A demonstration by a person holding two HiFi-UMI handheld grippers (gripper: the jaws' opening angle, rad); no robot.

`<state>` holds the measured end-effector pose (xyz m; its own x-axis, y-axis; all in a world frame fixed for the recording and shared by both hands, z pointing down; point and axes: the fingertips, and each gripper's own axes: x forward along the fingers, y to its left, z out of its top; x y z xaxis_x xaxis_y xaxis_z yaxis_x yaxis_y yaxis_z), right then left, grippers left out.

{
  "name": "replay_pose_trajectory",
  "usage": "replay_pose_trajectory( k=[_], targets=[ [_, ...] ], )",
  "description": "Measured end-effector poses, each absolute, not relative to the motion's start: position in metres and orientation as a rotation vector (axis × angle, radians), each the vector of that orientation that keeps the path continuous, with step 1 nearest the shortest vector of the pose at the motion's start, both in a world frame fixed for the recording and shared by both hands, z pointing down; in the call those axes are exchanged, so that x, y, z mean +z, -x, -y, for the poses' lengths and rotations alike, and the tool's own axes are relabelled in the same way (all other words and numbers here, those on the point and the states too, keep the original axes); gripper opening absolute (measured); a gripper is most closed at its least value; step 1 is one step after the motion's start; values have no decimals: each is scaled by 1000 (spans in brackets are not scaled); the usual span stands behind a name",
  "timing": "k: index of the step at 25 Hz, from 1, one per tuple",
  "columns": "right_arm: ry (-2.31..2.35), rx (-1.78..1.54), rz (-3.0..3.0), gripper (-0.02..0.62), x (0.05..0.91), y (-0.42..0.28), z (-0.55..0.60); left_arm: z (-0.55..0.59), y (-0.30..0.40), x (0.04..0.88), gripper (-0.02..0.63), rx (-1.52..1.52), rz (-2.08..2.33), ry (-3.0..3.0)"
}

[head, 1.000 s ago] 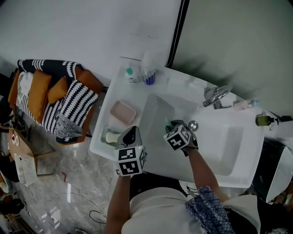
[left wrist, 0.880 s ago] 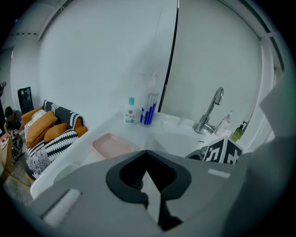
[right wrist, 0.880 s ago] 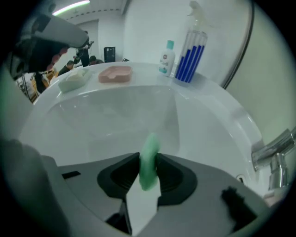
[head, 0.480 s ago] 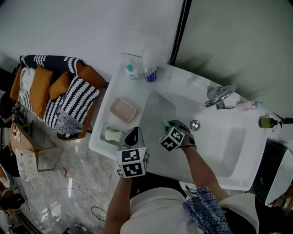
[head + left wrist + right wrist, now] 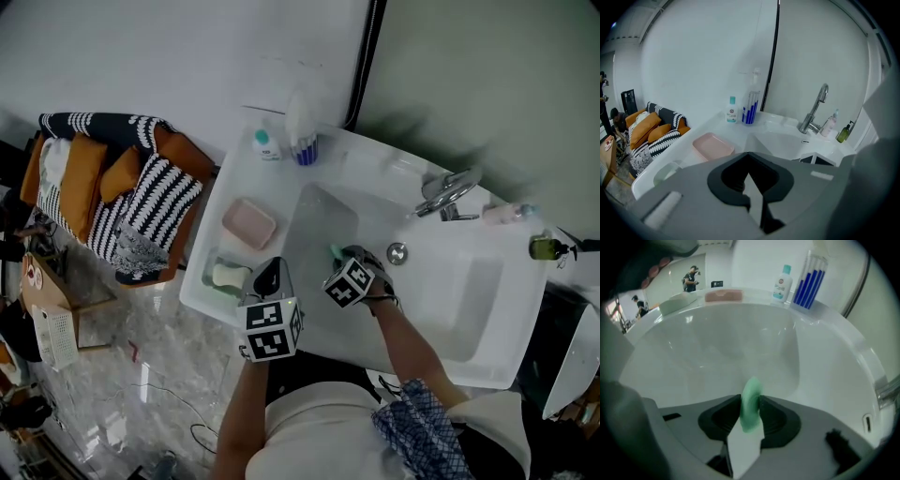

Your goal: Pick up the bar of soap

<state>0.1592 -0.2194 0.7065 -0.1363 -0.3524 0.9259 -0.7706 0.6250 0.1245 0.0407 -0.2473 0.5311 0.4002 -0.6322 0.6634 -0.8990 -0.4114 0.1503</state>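
The bar of soap (image 5: 750, 404) is a thin pale-green oval, standing on edge between the dark pads of my right gripper (image 5: 750, 412). That gripper is shut on it and points steeply down into the white sink basin (image 5: 740, 348). In the head view the soap (image 5: 335, 251) shows as a green tip ahead of the right gripper (image 5: 339, 257), low over the basin's left part. My left gripper (image 5: 272, 273) hovers at the counter's front edge, jaws shut and empty; in its own view the left gripper (image 5: 749, 180) holds nothing.
On the counter left of the basin lie a pink tray (image 5: 248, 224) and a pale green soap dish (image 5: 225, 277). A small bottle (image 5: 265, 144) and a toothbrush cup (image 5: 302, 141) stand at the back. The faucet (image 5: 448, 192) and drain (image 5: 397, 253) lie right. A cushioned chair (image 5: 112, 202) stands beside the sink.
My right gripper has sunk lower into the basin with the soap, rolling a little and shifting slightly left. The left gripper has stayed about where it was.
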Motion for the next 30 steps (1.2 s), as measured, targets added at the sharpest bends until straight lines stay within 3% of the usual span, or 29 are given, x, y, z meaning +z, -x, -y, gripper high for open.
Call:
replay_pose_trajectory(
  k=[12,15,30],
  targets=[
    [-890,694,1831,155,700,-142,215,248,-28,526,9,714,1341,-2171],
    [-895,727,1881,191,691,-137,214,247,-25,526,9,682,1351,-2146],
    [-1385,949,2212,206,555,-140,269,253,-9,501,9,418,1316,-2149]
  ],
)
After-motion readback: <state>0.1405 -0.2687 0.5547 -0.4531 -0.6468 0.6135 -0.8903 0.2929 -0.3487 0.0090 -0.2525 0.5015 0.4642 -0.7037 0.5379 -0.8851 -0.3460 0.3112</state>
